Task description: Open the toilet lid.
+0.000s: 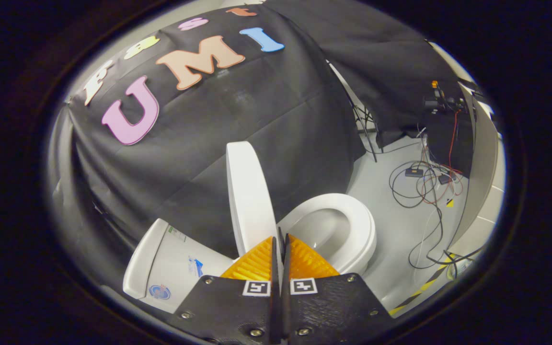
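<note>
Two orange ribbed fingers (256, 261) of the gripper (280, 251) stand pressed almost together, and the white toilet lid (249, 196) runs edge-on straight up out of the thin slot between them; whether the pads truly pinch its rim or merely sit closed just before it cannot be told. That lid stands raised, near upright, with the tank (170, 263) lying off to one side of the fingers and the open seat ring (352, 225) and bowl to the other, so the opening looks largely done. Judged by its look, the lid is a stiff, light, glossy plastic shell: smooth enough to slip from a loose hold, rigid enough to swing whole on its hinge. Its free rim, farthest from the hinge, is the sensible place to grip. Beyond the seat, loose cables (424, 191) trail across the pale floor (396, 230).
</note>
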A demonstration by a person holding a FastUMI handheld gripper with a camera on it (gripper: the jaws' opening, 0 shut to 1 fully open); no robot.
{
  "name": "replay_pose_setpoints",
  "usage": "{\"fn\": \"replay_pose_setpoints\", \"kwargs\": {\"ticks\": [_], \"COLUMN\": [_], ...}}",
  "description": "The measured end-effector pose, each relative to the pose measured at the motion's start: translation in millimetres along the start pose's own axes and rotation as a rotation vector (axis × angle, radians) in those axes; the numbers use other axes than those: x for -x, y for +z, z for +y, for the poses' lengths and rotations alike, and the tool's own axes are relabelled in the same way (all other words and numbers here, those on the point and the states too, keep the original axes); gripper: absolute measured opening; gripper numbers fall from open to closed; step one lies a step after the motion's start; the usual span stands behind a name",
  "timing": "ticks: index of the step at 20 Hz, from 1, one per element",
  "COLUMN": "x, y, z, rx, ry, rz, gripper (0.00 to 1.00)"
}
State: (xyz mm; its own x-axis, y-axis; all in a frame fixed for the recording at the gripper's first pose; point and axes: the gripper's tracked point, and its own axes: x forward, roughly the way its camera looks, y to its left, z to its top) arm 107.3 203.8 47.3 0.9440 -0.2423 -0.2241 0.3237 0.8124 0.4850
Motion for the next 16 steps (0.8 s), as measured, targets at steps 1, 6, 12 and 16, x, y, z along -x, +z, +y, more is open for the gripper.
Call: {"fn": "replay_pose_setpoints", "kwargs": {"ticks": [1,6,12,16], "x": [2,12,21,28], "y": [0,-3,-6,-9], "z": [5,23,41,56], "rx": [0.014,0.085,0.1,0.163], "ry": [0.004,0.019,0.049,0.065], "rz": [-0.007,-0.022,-0.044,-0.056], "gripper": [0.01,0.01,0.01,0.01]}}
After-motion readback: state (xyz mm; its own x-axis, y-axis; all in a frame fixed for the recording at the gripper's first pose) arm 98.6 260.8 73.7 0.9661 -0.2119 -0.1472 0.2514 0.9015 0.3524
